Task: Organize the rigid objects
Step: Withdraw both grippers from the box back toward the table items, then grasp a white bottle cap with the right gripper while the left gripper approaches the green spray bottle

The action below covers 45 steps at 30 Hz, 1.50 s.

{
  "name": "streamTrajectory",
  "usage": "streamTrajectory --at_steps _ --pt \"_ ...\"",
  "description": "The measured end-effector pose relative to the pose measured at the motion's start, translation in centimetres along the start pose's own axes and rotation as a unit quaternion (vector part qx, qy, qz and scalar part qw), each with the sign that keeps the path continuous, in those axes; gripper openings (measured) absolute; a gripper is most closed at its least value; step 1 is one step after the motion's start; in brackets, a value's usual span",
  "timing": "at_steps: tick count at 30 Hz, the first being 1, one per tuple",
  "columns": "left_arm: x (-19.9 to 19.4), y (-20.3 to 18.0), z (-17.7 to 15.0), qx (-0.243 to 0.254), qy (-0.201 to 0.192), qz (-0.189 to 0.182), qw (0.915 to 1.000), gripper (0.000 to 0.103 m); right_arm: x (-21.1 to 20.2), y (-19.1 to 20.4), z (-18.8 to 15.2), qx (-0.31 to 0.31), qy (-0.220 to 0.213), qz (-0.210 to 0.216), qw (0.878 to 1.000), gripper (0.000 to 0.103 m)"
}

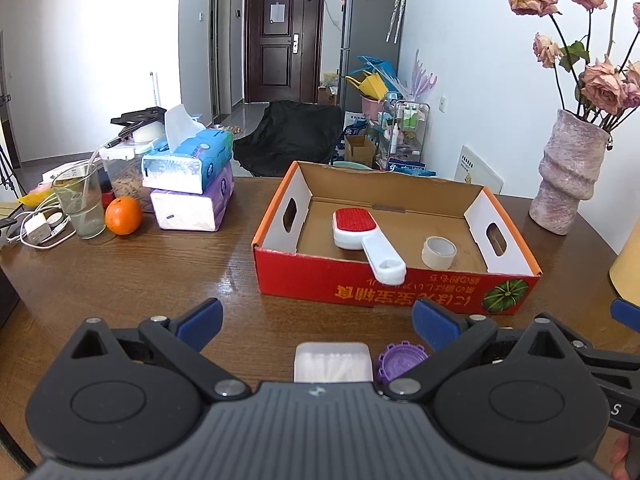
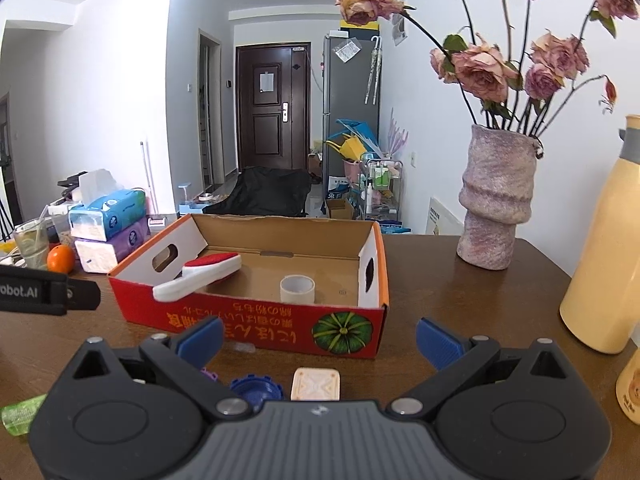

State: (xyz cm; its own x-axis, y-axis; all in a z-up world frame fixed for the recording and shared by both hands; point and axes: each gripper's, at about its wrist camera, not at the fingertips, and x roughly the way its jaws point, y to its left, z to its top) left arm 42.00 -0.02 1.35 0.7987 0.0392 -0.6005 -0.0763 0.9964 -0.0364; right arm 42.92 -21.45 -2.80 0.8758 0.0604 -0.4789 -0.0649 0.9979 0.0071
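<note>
A red cardboard box (image 1: 360, 288) (image 2: 256, 320) sits open-topped on the wooden table. Inside it lie a red-and-white brush (image 1: 362, 236) (image 2: 200, 276), its handle resting over the front wall, and a roll of tape (image 1: 439, 252) (image 2: 297, 289). My left gripper (image 1: 318, 326) is open above a clear box of white sticks (image 1: 332, 362) and a purple cap (image 1: 400, 362). My right gripper (image 2: 320, 340) is open over a blue cap (image 2: 256, 388) and a cream square piece (image 2: 316, 384). A purple piece (image 2: 210, 374) peeks out beside its left finger.
A pink vase (image 1: 568, 172) (image 2: 496, 200) of dried roses stands at the right back. A yellow bottle (image 2: 600, 248) stands at the far right. Tissue packs (image 1: 192, 184), an orange (image 1: 123, 216) and a glass (image 1: 80, 204) crowd the left. A green wrapper (image 2: 22, 416) lies near the front left.
</note>
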Motion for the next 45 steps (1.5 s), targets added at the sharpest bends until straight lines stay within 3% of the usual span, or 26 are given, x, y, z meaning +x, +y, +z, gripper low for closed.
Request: streamTrajectory --at_steps 24,45 --pt "-5.1 0.6 -6.7 0.005 0.019 -0.015 0.9997 0.103 -5.3 0.3 -5.7 -0.008 0.013 -0.008 1.000 0.103" --pt "-3.3 3.7 -9.8 -0.006 0.057 0.013 0.9983 0.103 -3.7 -0.7 -10.5 -0.014 0.080 -0.041 0.996 0.102"
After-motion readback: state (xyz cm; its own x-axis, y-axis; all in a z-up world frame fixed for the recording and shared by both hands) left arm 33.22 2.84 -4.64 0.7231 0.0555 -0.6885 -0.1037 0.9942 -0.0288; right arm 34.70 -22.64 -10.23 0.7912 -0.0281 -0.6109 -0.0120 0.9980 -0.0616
